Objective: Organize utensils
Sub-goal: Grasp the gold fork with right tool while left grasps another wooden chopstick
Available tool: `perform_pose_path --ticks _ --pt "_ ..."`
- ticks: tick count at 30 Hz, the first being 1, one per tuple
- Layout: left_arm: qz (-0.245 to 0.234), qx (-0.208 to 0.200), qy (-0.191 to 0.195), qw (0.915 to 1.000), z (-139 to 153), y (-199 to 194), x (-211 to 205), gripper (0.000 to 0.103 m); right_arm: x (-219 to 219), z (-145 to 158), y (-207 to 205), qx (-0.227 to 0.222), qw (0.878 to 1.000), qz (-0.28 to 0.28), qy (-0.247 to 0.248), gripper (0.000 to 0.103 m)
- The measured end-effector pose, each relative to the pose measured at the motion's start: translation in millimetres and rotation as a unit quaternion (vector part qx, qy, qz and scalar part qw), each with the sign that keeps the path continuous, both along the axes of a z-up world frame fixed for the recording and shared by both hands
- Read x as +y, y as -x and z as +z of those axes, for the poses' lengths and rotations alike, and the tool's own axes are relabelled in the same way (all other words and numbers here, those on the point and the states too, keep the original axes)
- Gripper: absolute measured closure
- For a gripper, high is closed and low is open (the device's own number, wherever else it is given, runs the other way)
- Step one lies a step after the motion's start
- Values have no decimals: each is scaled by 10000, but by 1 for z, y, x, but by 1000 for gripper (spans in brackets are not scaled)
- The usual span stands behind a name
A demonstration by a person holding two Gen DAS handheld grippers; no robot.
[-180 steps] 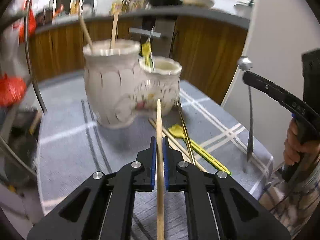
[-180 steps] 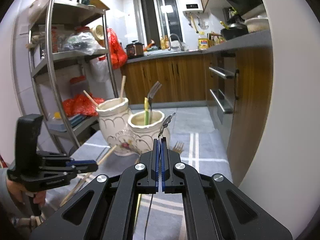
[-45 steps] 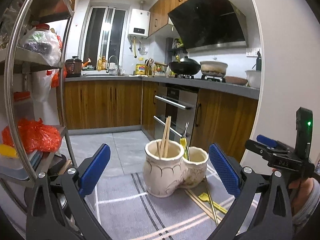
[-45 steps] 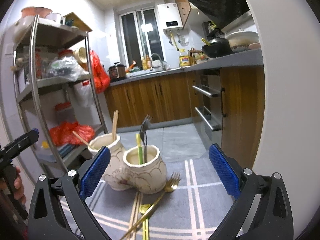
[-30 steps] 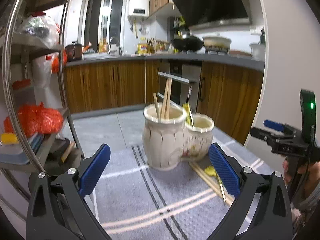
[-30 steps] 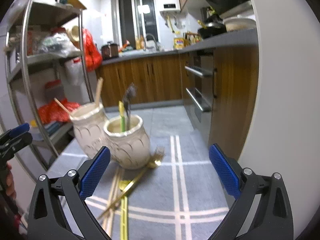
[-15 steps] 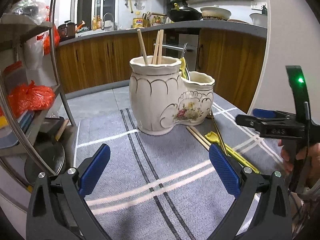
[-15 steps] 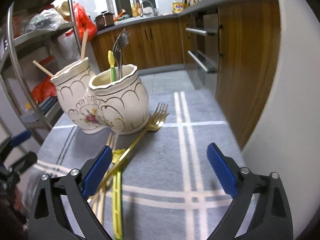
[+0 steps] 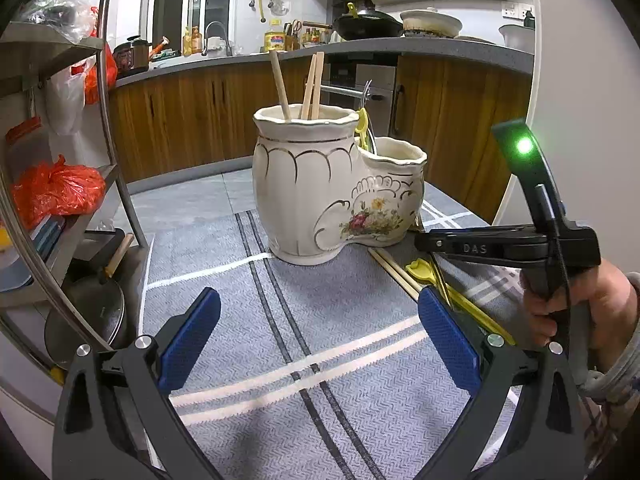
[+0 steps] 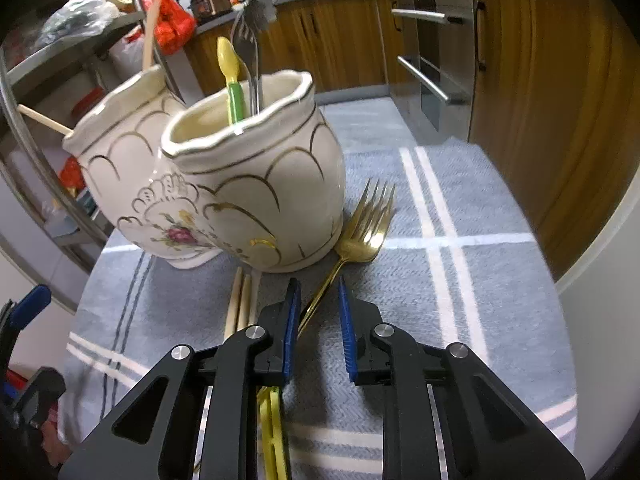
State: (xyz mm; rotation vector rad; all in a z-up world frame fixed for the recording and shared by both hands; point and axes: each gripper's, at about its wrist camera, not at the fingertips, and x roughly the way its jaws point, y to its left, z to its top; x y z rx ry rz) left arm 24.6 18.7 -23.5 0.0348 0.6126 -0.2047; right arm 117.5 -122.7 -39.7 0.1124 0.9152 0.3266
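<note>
Grey striped cloth (image 10: pixel 472 216) carries a cream double-pot holder (image 10: pixel 256 184): taller pot w/ wooden chopsticks (image 9: pixel 312 84), lower pot w/ a grey fork (image 10: pixel 250 28) & yellow-green utensil (image 10: pixel 233 80). Left gripper (image 9: pixel 318 330) hovers over bare cloth, jaws wide apart, nothing btwn them. Right gripper (image 10: pixel 318 320) sits low by the holder's base, jaws closing round the gold fork (image 10: pixel 362 232) handle, pads not yet pressing; loose chopsticks (image 10: pixel 240 304) & a yellow utensil (image 10: pixel 272 432) lie just beside it.
</note>
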Motion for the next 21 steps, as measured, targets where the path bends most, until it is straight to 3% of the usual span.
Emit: perform_pose_path --ticks 6,10,13,19,21 --pt "-30 20 1 10000 0 -1 -2 6 2 0 -10 98 9997 -44 200 86" --pt "-82 37 36 10000 1 -2 -5 6 -11 0 -11 143 9993 -231 247 96" --pt "-155 91 25 9998 0 -4 -13 6 -27 -1 -7 168 9994 -269 159 97" --pt "-256 489 -278 9981 -10 -20 -46 6 -45 5 10 -8 9995 -293 101 97" --pt "-218 667 -413 9967 -16 -26 -55 14 -49 9 16 -61 9995 -290 53 97"
